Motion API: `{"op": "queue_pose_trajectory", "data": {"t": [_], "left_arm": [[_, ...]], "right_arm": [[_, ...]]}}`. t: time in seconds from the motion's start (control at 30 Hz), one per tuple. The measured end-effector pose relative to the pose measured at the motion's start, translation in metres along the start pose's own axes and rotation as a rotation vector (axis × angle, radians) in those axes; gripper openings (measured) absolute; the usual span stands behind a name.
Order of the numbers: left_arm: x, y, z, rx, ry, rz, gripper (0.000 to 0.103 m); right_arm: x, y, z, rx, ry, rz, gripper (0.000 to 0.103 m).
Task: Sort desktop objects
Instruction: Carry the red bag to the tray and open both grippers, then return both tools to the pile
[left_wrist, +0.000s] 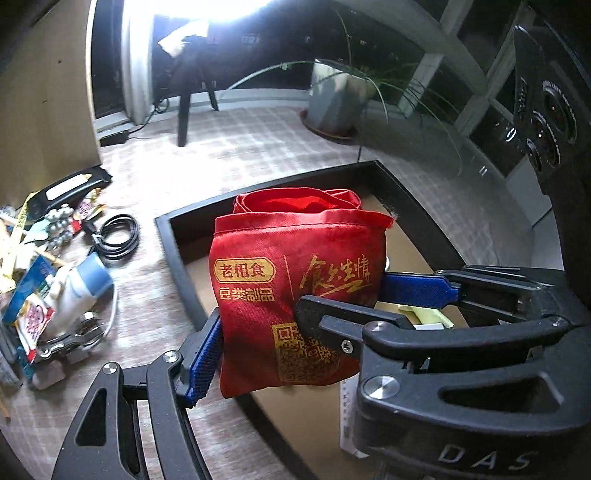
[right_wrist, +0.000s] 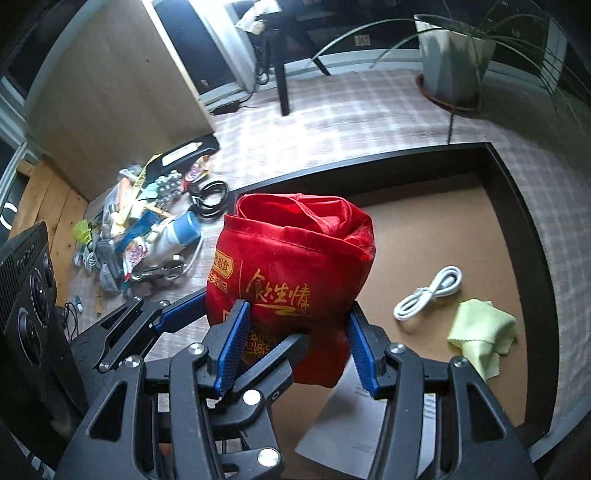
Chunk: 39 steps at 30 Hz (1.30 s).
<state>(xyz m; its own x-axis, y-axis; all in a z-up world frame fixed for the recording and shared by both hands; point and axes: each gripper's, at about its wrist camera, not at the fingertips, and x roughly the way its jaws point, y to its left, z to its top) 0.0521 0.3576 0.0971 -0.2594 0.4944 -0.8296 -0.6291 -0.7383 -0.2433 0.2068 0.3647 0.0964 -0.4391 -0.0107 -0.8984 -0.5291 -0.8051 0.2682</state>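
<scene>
Both grippers hold one red cloth bag (left_wrist: 295, 280) together, and the bag hangs in the air above a big black tray (right_wrist: 524, 229). In the left wrist view, the left gripper (left_wrist: 295, 325) has one blue finger at the lower left of the bag and one at its right side, and both blue pads press on the cloth. In the right wrist view, the right gripper (right_wrist: 299, 343) pinches the bottom of the same bag near the middle of the frame, with a blue pad on each side. So neither gripper is spread free; each one squeezes the bag. The bag is folded and soft, with gold writing on it. Inside the tray, in the right part of the right wrist view, lie a white cable (right_wrist: 428, 295), a yellow-green cloth (right_wrist: 480, 336) and a sheet of white paper (right_wrist: 351, 424). At the left of both views there is a messy pile of small things (right_wrist: 140, 229) on the checked tablecloth (right_wrist: 351, 114), still to be sorted. I think the step in hand is putting the bag into the tray. The next move calls for bringing the bag down onto a bare brown spot, away from the cable, and then both grippers must let go together so the bag does not flop open.
</scene>
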Motion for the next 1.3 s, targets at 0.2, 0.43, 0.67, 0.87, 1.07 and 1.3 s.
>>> {"op": "queue_pose_trajectory", "data": {"t": [0.2,0.43,0.67,0.87,1.07,1.3], "left_arm": [[0.007,-0.013,0.005,0.018,0.010,-0.001,0.066],[0.016,-0.015,0.008,0.014,0.057,0.038,0.077],[0.007,-0.004,0.005,0.004,0.033,0.043,0.077],[-0.006,0.022,0.002,-0.030,0.015,0.070,0.076],[-0.020,0.064,-0.008,-0.098,0.005,0.111,0.074],[-0.045,0.119,-0.029,-0.191,-0.016,0.175,0.074]], "right_arm": [[-0.003,-0.012,0.001,0.011,-0.006,-0.014,0.052],[-0.011,-0.024,0.004,0.046,-0.043,-0.043,0.060],[-0.015,-0.022,0.009,0.056,-0.061,-0.056,0.062],[-0.006,0.002,0.012,0.018,-0.051,-0.035,0.062],[0.002,0.040,0.013,-0.066,-0.041,-0.006,0.062],[0.019,0.085,0.018,-0.125,-0.012,0.035,0.062]]}}
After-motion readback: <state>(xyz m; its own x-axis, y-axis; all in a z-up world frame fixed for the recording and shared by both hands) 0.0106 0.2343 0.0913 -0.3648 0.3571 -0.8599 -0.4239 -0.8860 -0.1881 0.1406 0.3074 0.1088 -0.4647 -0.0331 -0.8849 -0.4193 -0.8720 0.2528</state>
